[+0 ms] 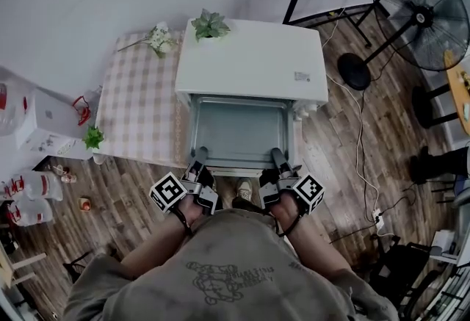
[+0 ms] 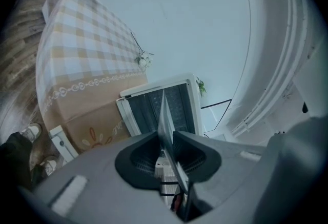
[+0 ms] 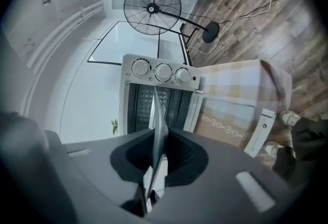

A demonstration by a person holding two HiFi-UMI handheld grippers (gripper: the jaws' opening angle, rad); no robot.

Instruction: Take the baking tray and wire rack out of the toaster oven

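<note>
Both jaws were clamped on the near rim of the baking tray (image 1: 239,132): left gripper (image 1: 200,159) at its left corner, right gripper (image 1: 277,158) at its right. The tray was mostly drawn out of the toaster oven (image 1: 250,62) on the table (image 1: 139,106), over the floor.

Risks:
- The grip was on the thin rim only, so the far end could droop or pivot once it cleared the mouth.
- An uneven pull would skew the tray and jam it.
- A jam could drag the oven and shake the potted plant (image 1: 210,23) on top.

Tray empty. The oven cavity (image 3: 154,105) showed a grid, probably the wire rack, not yet out.
</note>
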